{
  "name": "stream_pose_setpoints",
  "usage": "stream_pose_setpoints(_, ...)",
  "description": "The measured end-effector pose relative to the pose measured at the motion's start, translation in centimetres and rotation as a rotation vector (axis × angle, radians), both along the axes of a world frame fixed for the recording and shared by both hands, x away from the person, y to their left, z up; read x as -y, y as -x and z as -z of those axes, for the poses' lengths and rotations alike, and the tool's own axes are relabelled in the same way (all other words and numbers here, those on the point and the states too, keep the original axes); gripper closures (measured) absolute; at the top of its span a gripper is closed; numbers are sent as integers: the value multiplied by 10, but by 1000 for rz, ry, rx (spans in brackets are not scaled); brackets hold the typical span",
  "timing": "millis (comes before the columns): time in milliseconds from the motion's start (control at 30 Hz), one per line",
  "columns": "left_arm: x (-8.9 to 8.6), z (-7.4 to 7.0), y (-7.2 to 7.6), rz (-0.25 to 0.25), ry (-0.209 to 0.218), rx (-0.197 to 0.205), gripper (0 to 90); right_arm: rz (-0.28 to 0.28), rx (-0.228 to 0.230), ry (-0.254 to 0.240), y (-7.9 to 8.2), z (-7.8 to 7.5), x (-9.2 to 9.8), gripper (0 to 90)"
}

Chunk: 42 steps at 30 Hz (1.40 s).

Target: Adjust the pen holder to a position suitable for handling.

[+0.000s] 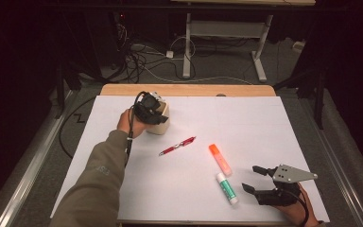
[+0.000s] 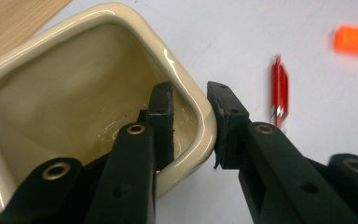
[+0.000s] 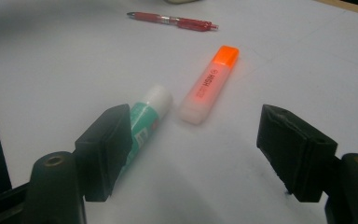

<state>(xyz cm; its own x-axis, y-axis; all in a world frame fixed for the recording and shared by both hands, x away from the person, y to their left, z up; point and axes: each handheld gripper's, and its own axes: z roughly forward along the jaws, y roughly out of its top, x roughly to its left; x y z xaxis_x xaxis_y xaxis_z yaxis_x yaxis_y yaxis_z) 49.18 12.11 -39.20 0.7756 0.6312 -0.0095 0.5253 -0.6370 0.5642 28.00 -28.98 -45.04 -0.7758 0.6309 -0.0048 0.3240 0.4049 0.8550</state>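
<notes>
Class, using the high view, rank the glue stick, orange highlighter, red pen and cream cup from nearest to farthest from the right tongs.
1. Glue stick, just left of the right tongs.
2. Orange highlighter, beyond the glue stick.
3. Red pen, mid-table.
4. Cream cup, far left, in the left tongs.

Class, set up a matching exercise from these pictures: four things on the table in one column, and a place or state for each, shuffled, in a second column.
Things:
1. cream cup
2. red pen
3. orange highlighter
4. glue stick

Places or states:
A. lies nearest the right tongs
B. lies loose between the cup and the highlighter
C. its rim is pinched by the left tongs
D. lies beside the glue stick's white cap

Pairs: 1-C, 2-B, 3-D, 4-A
</notes>
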Motion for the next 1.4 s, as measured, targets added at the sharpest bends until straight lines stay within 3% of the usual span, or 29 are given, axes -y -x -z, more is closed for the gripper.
stream_pose_setpoints(233,37,-1,3,-37,16,-20,712,10,-4,-8,-1,0,2,270)
stream_pose_setpoints(400,59,-3,4,-151,16,-36,712,13,-16,7,-1,1,2,276)
stream_pose_setpoints(467,66,-2,5,-174,18,-34,712,18,-20,5,-1,1,2,276)
stream_pose_setpoints(667,76,-2,6,-181,38,-40,711,7,-20,9,0,1,1,276)
stream_pose_setpoints(800,82,0,7,-215,59,-15,701,18,-33,13,-1,1,0,276)
stream_pose_setpoints(900,81,1,7,-212,74,-17,690,15,-28,25,0,0,-1,277)
stream_pose_setpoints(967,79,0,8,-210,85,-5,682,19,-17,32,1,0,-1,278)
stream_pose_setpoints(1067,77,-5,11,-212,73,36,599,43,9,79,2,-1,-2,278)
stream_pose_setpoints(1100,76,-6,11,-192,85,37,574,50,16,86,2,-1,-2,278)
stream_pose_setpoints(1200,74,-9,13,-181,73,58,573,56,30,88,2,-2,-2,278)
stream_pose_setpoints(1233,70,-14,16,-162,96,79,569,59,34,89,3,-3,-1,278)
stream_pose_setpoints(1333,66,-20,23,-138,106,126,568,64,51,86,3,-4,0,278)
stream_pose_setpoints(1400,65,-23,31,-106,67,184,543,69,63,88,4,-5,1,278)
